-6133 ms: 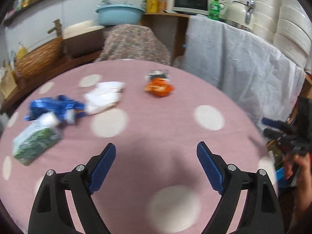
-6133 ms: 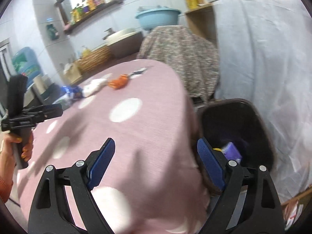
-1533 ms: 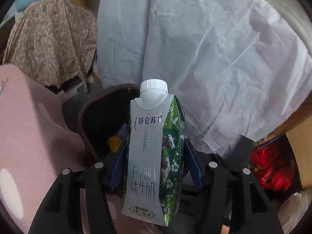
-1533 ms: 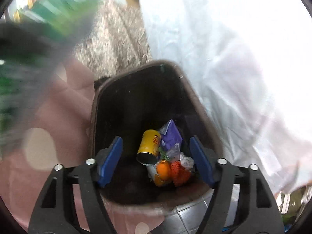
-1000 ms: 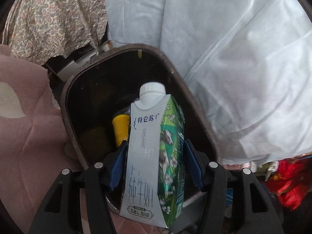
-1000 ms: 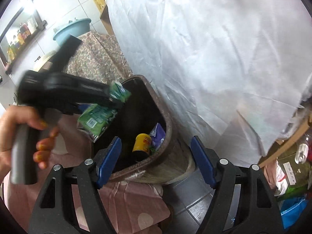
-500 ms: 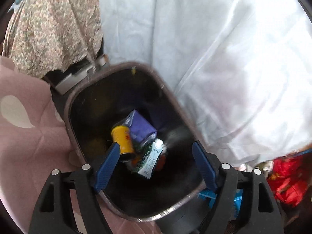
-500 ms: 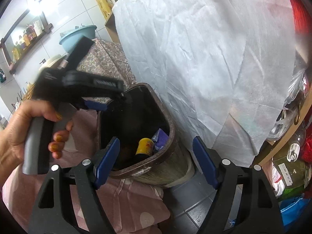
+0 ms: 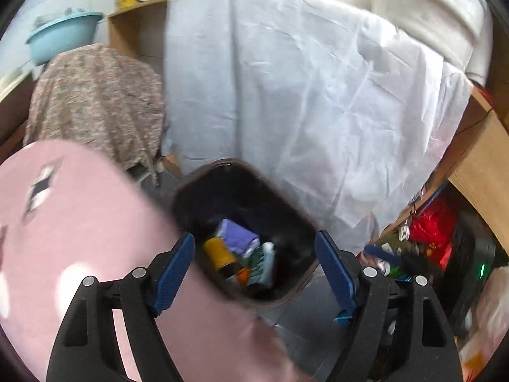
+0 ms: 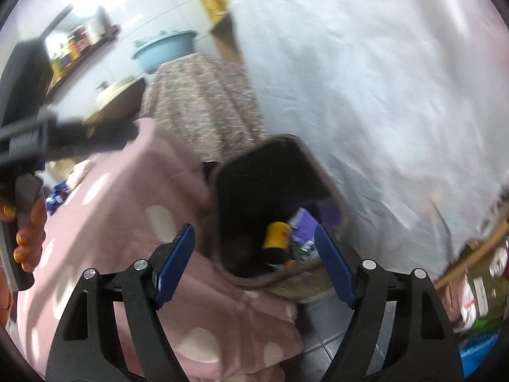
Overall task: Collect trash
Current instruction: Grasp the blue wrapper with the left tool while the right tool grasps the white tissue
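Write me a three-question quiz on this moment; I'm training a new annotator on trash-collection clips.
1. True or false: the left gripper holds the milk carton.
2. Which lies in the bin? A) yellow can B) blue basin C) glass jar
3. Fill in: the bin stands on the floor beside the pink ____.

Key: 1. False: its jaws stand open and empty; the carton lies in the bin. 2. A. 3. tablecloth.

Bright daylight, motion blur throughout, fisheye warp, dark vignette corners.
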`<action>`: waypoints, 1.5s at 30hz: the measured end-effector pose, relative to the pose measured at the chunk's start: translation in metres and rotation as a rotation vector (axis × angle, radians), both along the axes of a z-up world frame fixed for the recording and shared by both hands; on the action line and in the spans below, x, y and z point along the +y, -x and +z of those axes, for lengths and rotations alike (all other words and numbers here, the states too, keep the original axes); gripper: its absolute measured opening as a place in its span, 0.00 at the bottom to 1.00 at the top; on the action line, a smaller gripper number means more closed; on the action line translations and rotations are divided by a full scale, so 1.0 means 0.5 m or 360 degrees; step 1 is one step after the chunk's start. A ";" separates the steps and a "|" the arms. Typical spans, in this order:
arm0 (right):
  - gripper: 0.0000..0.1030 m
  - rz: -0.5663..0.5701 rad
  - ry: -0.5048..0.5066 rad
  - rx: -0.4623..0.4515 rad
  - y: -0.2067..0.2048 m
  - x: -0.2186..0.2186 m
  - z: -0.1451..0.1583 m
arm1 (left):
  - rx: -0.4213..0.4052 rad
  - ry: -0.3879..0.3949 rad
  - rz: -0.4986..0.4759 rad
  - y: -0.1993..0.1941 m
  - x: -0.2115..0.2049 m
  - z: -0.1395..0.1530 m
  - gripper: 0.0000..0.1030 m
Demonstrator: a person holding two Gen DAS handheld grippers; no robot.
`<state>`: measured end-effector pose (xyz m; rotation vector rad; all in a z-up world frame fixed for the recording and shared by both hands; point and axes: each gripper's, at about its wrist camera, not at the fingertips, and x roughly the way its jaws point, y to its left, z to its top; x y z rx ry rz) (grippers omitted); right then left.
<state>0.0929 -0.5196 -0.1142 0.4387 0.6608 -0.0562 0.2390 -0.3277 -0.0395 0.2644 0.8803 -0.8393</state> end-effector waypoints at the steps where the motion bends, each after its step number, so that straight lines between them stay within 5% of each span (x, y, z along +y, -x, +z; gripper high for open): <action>1: 0.75 0.0037 0.0006 -0.0020 -0.012 0.015 0.014 | -0.0012 0.0005 0.0026 -0.005 0.038 0.005 0.75; 11: 0.78 0.0563 0.0045 -0.0144 -0.131 0.219 0.135 | -0.0264 -0.0060 0.0470 -0.071 0.416 0.054 0.75; 21: 0.79 0.0793 0.0150 -0.0150 -0.169 0.372 0.176 | -0.0357 -0.0223 0.0789 -0.141 0.713 0.053 0.77; 28: 0.79 0.0904 0.0198 -0.0139 -0.191 0.461 0.200 | -0.0368 -0.0466 0.0747 -0.206 0.769 -0.007 0.73; 35: 0.79 0.1016 0.0287 -0.0119 -0.211 0.537 0.219 | -0.0402 -0.0619 0.0714 -0.253 0.766 -0.046 0.47; 39: 0.79 0.1101 0.0316 -0.0101 -0.228 0.577 0.220 | -0.0400 -0.0587 0.0727 -0.254 0.769 -0.042 0.19; 45: 0.79 0.1202 0.0311 -0.0057 -0.304 0.649 0.211 | -0.0370 -0.0471 0.0743 -0.227 0.774 -0.023 0.12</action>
